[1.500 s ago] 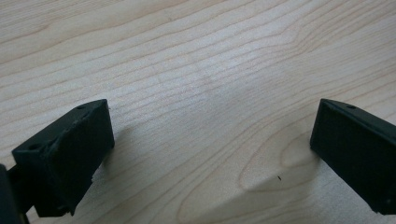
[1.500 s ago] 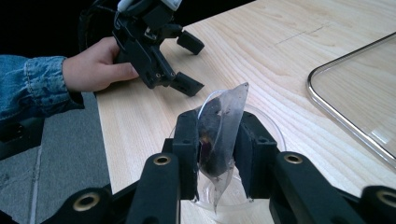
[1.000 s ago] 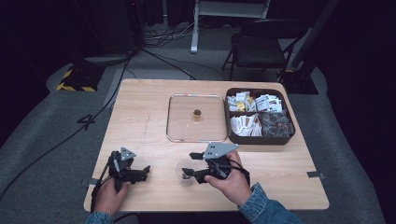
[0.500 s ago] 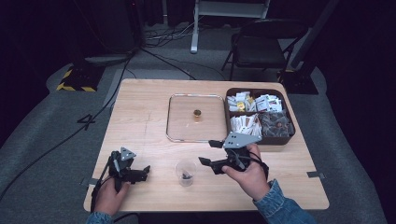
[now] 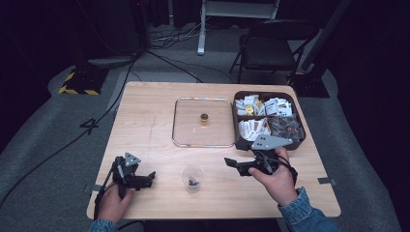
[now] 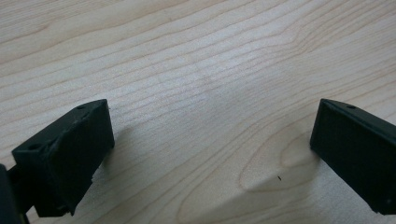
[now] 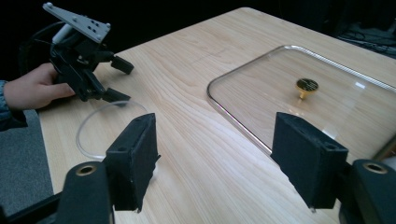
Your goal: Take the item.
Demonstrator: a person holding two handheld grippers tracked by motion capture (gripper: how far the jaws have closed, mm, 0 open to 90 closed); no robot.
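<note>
Something dark already dropped in cup (image 5: 192, 178); both grippers, left (image 5: 145, 180) and right (image 5: 233, 166), held wide open, empty; box (image 5: 269, 121) left unlidded.

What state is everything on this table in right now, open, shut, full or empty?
Clear plastic cup: upright, something small and dark at its bottom.
Square glass lid with gold knob: lying flat on the table, off the box.
Dark compartment box: uncovered, holding packets.
Left gripper: open, holding nothing.
Right gripper: open, holding nothing.
</note>
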